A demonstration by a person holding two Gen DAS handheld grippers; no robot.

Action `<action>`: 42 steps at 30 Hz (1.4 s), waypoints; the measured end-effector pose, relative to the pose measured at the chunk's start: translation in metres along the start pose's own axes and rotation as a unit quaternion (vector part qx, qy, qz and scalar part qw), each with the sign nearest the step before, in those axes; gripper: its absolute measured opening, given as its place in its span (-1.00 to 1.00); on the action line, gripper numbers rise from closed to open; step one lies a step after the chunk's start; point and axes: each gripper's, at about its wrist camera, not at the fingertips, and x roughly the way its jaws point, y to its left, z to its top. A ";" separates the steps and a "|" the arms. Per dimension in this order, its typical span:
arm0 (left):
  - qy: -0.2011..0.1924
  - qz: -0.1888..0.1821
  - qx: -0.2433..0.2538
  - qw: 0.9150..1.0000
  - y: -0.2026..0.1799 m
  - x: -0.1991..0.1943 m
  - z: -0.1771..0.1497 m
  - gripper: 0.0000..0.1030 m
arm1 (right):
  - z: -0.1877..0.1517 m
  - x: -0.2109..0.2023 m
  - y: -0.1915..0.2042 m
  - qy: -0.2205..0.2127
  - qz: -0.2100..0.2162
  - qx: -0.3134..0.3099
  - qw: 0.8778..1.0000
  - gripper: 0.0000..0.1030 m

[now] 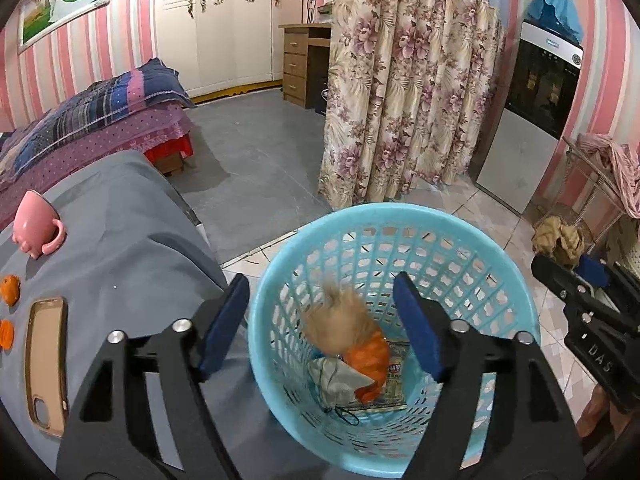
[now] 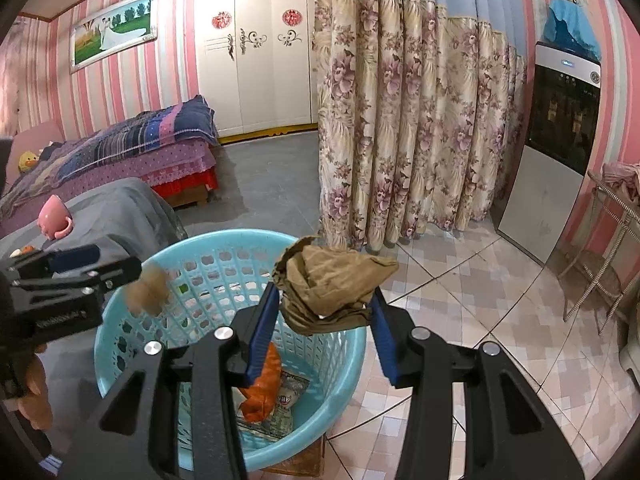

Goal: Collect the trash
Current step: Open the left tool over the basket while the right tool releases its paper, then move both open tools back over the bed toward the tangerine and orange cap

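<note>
Landmark for all positions: the turquoise lattice basket (image 1: 394,320) on the tiled floor, just beside the grey-covered table (image 1: 120,248).

Left of the basket, on the table: pink mug (image 1: 38,226) lying on its side, two orange peel scraps (image 1: 10,289), a phone case (image 1: 46,364). None of these is in hand.

Over the basket, near rim: left gripper (image 1: 322,326). Jaws stand wide apart, nothing pressed between the blue pads. A blurred tan wad (image 1: 336,318) sits in the gap between them without touching either pad; the blur suggests it is loose and dropping into the basket mouth. In the right wrist view the same wad (image 2: 148,290) shows just off the left gripper's tip (image 2: 116,270), above the basket's rim on the table side.

Basket floor: an orange wrapper (image 1: 370,360), a greyish scrap (image 1: 336,376) and a printed packet (image 1: 394,376) already lie there.

Right side of the basket: right gripper (image 2: 326,308), fingers clamped on a crumpled brown paper wad (image 2: 328,280). The wad bulges above the fingertips, long axis running across the jaws. It hangs over the basket's rim (image 2: 352,340) on the side away from the table, not over the centre.

Judgement: the right hand carries the next piece. The basket opening lies below and toward the left of that wad, so a short shift that way seems needed before release; a drop from here risks the rim or the tiles (image 2: 460,320).
</note>
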 end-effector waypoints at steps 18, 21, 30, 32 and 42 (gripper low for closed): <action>-0.029 0.072 -0.036 0.996 0.065 -0.032 -0.007 0.72 | -0.012 0.014 0.041 0.012 -0.004 -0.010 1.000 -0.08; -0.030 0.072 -0.042 0.996 0.068 -0.035 -0.008 0.72 | -0.012 0.012 0.045 0.006 -0.004 -0.006 1.000 0.53; -0.045 0.057 -0.089 0.993 0.091 -0.061 -0.005 0.87 | -0.012 -0.002 0.055 0.013 -0.033 -0.022 0.999 0.87; -0.048 0.050 -0.102 0.992 0.103 -0.073 -0.005 0.88 | -0.010 -0.004 0.058 0.013 -0.034 -0.019 0.999 0.89; -0.065 0.112 -0.115 0.985 0.188 -0.135 -0.018 0.89 | 0.004 -0.018 0.119 -0.005 0.006 0.002 1.000 0.91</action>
